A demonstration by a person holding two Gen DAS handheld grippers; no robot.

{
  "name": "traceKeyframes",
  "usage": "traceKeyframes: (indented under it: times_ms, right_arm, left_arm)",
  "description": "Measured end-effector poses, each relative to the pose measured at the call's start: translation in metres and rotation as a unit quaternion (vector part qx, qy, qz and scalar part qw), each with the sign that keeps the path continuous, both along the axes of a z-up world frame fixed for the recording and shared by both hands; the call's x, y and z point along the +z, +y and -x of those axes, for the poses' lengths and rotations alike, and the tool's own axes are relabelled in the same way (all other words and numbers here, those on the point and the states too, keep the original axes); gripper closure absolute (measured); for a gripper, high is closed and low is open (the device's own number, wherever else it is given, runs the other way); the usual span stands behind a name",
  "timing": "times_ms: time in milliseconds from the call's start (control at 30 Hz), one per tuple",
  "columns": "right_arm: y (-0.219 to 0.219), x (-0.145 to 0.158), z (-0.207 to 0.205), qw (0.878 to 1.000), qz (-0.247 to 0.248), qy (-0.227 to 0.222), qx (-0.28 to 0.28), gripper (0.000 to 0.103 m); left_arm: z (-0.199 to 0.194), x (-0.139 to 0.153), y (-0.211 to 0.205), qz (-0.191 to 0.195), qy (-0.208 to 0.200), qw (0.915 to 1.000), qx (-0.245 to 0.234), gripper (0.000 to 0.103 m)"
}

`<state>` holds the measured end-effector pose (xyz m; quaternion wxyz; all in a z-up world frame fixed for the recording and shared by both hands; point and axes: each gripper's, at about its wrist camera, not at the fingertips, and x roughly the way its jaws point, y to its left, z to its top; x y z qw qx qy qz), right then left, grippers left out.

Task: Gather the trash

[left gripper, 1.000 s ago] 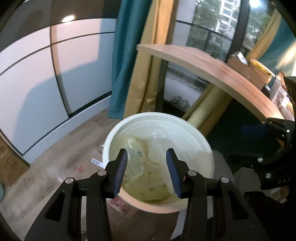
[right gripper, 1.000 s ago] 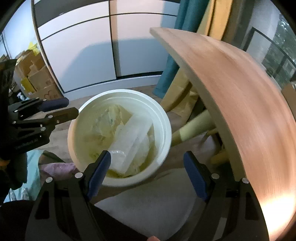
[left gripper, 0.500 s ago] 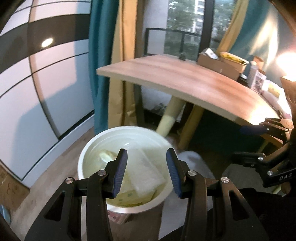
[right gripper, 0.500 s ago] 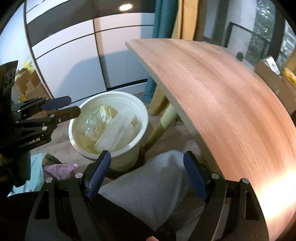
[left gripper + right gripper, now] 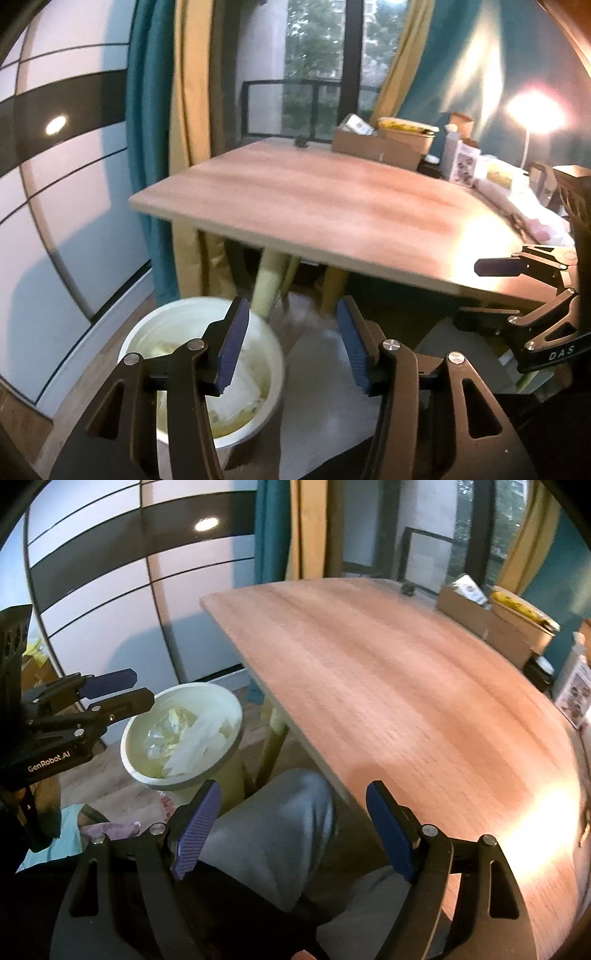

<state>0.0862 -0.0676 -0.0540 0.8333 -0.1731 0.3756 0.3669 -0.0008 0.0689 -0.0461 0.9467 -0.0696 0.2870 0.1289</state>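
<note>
A white bucket (image 5: 275, 354) stands on the floor by the table's corner, with crumpled plastic wrappers (image 5: 177, 731) inside it. My left gripper (image 5: 291, 347) hangs above the bucket's right rim; its jaws are opening and nothing is between them. In the right wrist view the left gripper (image 5: 142, 688) shows above the bucket (image 5: 236, 710). My right gripper (image 5: 293, 830) is open and empty over the person's grey-trousered knee (image 5: 280, 830), near the wooden table (image 5: 388, 686) edge. It also appears at the right of the left wrist view as the right gripper (image 5: 469, 291).
Cardboard boxes (image 5: 376, 147) and small cartons sit along the table's far side, by a bright lamp (image 5: 533, 110). Table legs (image 5: 267, 280) stand just behind the bucket. Curtains (image 5: 166, 110) and white wardrobe doors (image 5: 110, 620) lie beyond.
Both grippers have risen and swung away from the bucket toward the table. The bucket has slid down and left in both views. The left jaws stand wider than before.
</note>
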Motion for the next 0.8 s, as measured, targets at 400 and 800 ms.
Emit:
traceKeyframes:
  times_ms: [400, 800]
  right_arm:
    - [-0.049, 0.032, -0.003, 0.998, -0.021, -0.034, -0.053, 0.023]
    - [-0.085, 0.077, -0.002, 0.991, -0.042, -0.088, -0.094, 0.023]
  left_arm:
    - [-0.021, 0.037, -0.027, -0.007, -0.048, 0.9978, -0.046, 0.032]
    - [-0.034, 0.082, -0.047, -0.032, -0.087, 0.9926, -0.078, 0.029]
